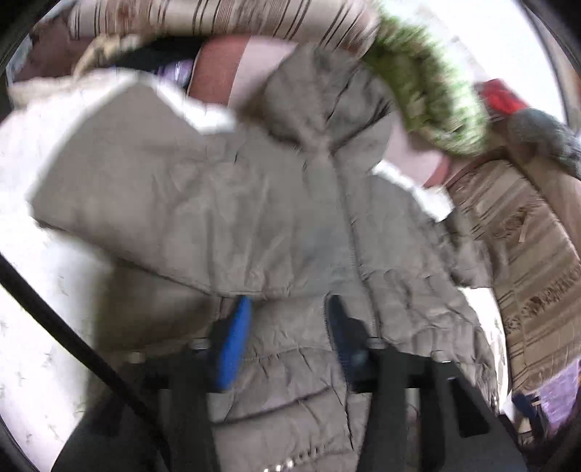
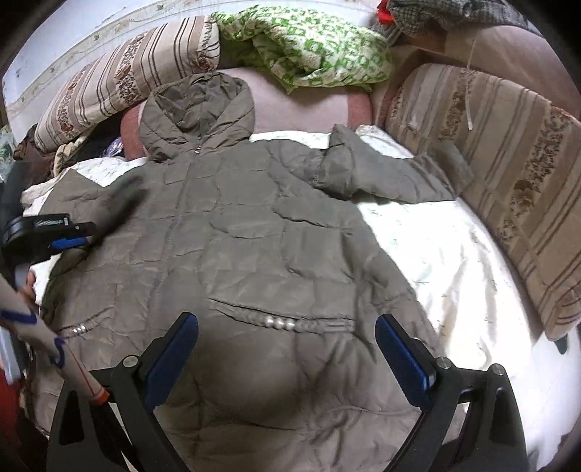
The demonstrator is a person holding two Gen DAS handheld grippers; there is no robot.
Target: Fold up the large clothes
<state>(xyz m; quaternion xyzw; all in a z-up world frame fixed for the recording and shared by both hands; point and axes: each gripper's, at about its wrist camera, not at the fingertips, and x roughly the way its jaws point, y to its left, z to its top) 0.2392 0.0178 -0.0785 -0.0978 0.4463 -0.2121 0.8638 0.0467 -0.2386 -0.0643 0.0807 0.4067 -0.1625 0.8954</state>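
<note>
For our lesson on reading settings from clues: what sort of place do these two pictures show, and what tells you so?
Probably a lived-in room at home, with a bed or sofa bed. A padded coat lies spread on a white sheet, striped cushions line the edge, and a green patterned blanket is bunched behind.

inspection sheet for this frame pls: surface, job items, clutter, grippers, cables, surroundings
Surface: white bedsheet on a bed, bare to the right of the coat.
Job's things: grey-brown quilted hooded coat lies spread front-up, hood toward the pillows; one sleeve folded across its upper right.
Clutter: green-and-white patterned cloth bunched beyond the hood; red item at the far edge.
Grippers: left gripper open over the coat, nothing between its fingers; right gripper open wide above the hem, holding nothing.
Cables: black cable crossing the left wrist view.
Surroundings: striped floral pillow at far left; matching striped cushion along the right.
</note>
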